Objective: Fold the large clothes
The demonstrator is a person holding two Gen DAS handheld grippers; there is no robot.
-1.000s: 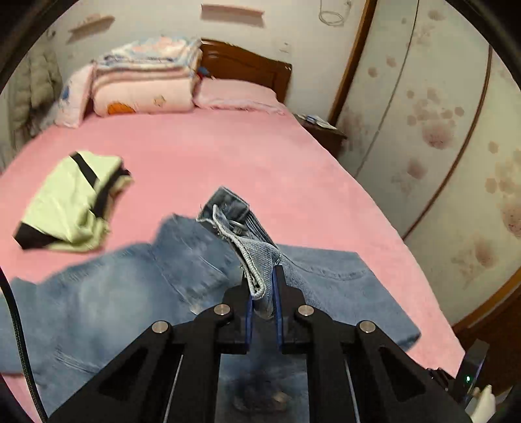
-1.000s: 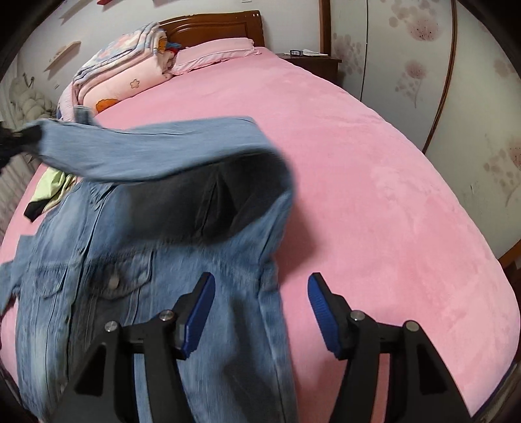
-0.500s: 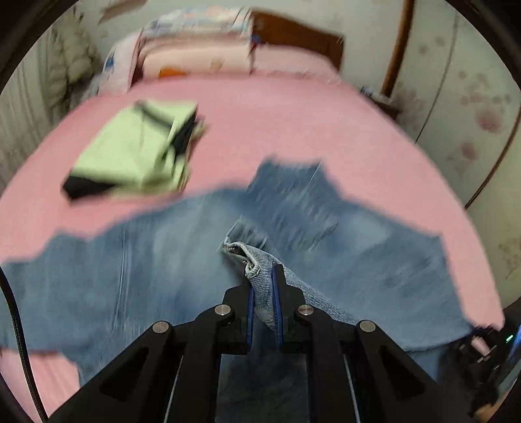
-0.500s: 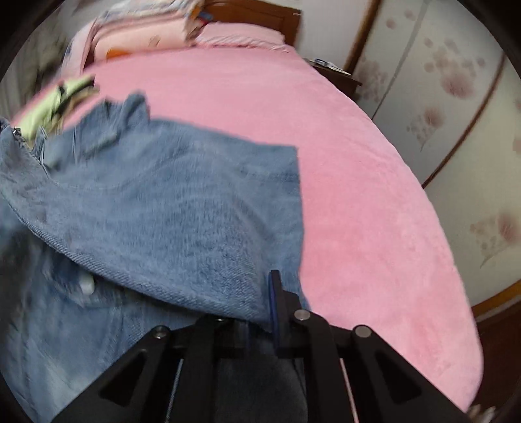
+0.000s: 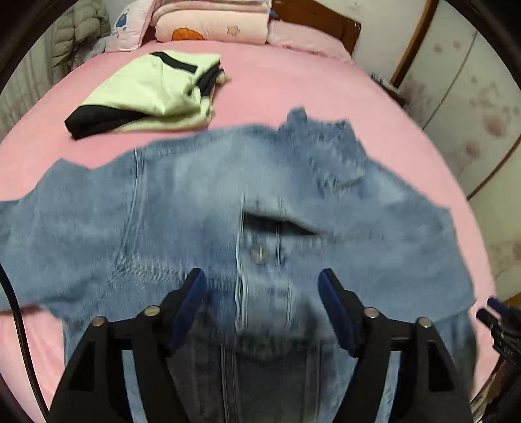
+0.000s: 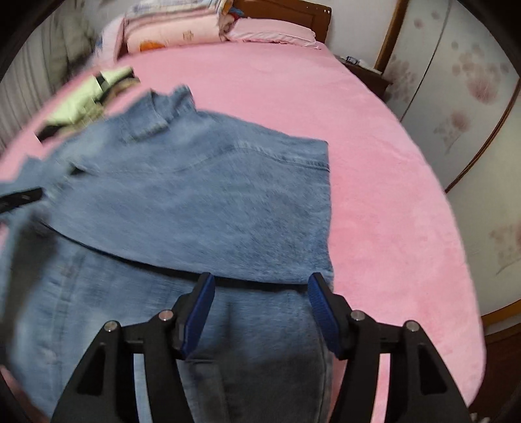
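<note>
A blue denim jacket lies spread on the pink bed, with one part folded over onto the body; in the right wrist view the folded flap covers the jacket's upper half. My left gripper hovers just above the button placket; its jaws are opening and no cloth is pinched between the blue pads. My right gripper hangs over the jacket's right side near the flap's edge; its jaws are opening too, with nothing pressed between them. The right gripper's tip shows at the left view's right edge.
A folded pale green and black garment lies on the bed beyond the jacket to the left. Stacked quilts and pillows sit at the wooden headboard. A nightstand and flowered wardrobe doors stand to the right.
Both grippers let go of the denim and spread their jaws. The sleeve held by the left gripper has dropped onto the jacket. The left gripper sank closer to the cloth.
</note>
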